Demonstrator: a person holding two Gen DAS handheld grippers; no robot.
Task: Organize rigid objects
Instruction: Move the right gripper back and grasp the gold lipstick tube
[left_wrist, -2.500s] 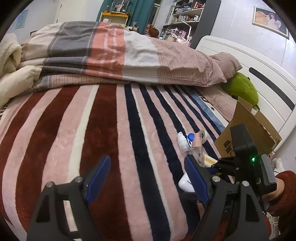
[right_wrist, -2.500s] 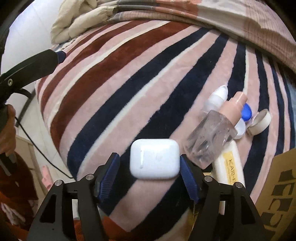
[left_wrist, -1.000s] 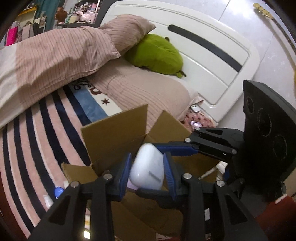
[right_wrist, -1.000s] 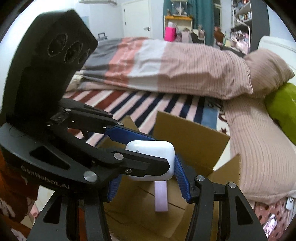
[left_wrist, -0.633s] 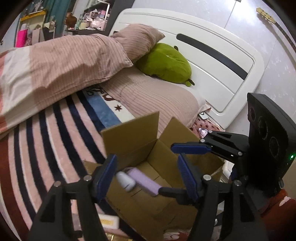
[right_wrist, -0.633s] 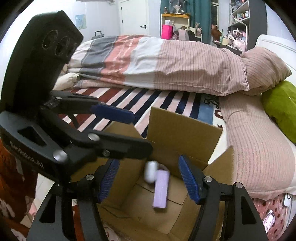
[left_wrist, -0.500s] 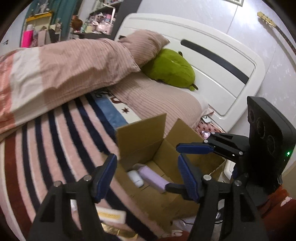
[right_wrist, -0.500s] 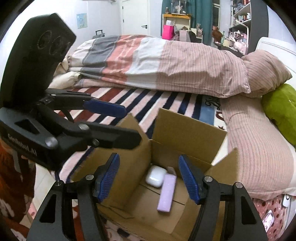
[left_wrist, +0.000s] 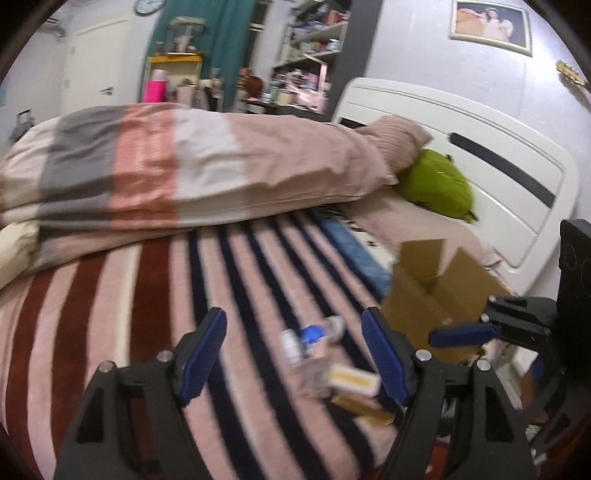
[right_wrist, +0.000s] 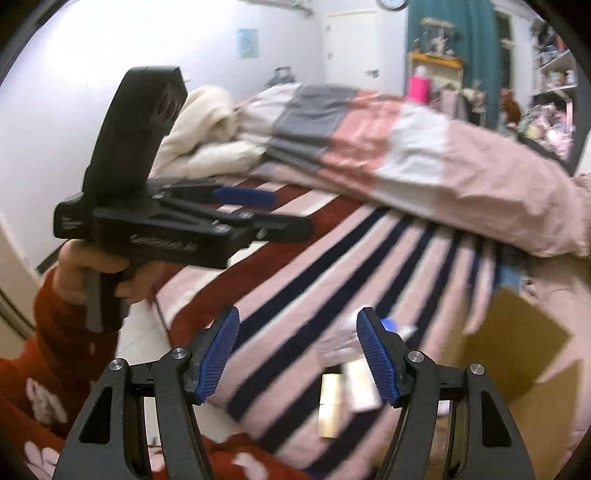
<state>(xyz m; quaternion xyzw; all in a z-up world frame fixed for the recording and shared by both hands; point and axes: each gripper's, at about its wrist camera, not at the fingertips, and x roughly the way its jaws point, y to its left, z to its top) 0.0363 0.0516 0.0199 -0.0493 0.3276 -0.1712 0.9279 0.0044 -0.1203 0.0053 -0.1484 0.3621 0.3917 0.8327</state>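
My left gripper (left_wrist: 295, 350) is open and empty above the striped blanket (left_wrist: 147, 302). Between and below its fingers lies a blurred cluster of small items: a clear bottle (left_wrist: 295, 350), a blue-capped case (left_wrist: 312, 332) and a yellow-labelled tube (left_wrist: 354, 378). The open cardboard box (left_wrist: 436, 295) stands at the right on the bed edge. My right gripper (right_wrist: 297, 354) is open and empty; the same items (right_wrist: 351, 369) show blurred by its right finger, and the box (right_wrist: 517, 343) at right. The left gripper's body (right_wrist: 166, 221) shows at left in the right wrist view.
A folded striped duvet (left_wrist: 166, 166) lies across the far side of the bed. A green plush (left_wrist: 436, 184) rests by the white headboard (left_wrist: 498, 155). A cream blanket (right_wrist: 207, 125) is piled at the far left. The bed's near edge is below both grippers.
Both grippers have swung away from over the box, back toward the blanket and the loose items. The white earbud case was dropped in the box earlier and is out of view now.
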